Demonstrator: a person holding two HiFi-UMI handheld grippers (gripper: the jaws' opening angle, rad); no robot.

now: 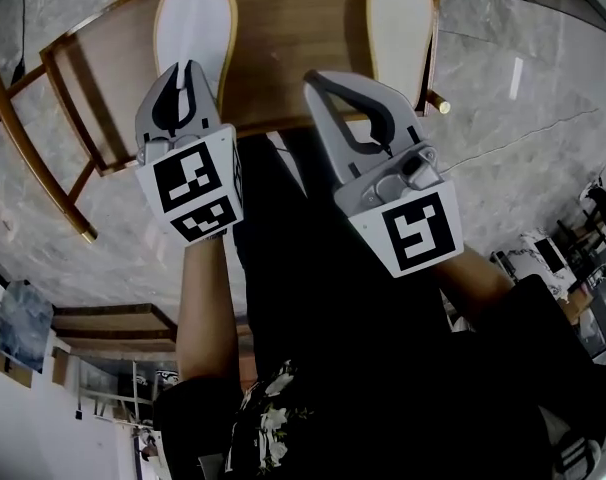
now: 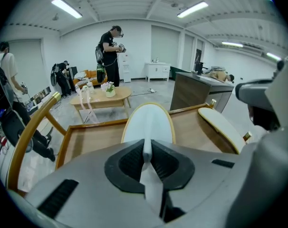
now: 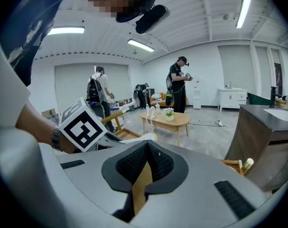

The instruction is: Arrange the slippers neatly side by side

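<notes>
The wooden bench carries both slippers, each lying flat and running from its near edge toward its far edge; the left slipper lies toward the bench's left end, the right slipper at its right end, well apart with bare wood between; both look thin, light and floppy, white with a tan rim, so likely to bend or slide when dragged; the firmer rim at the near end seems the best hold; the left gripper is closed almost fully, seemingly nipping the left slipper's near end; the right gripper hovers over the near edge, jaws together, empty.
</notes>
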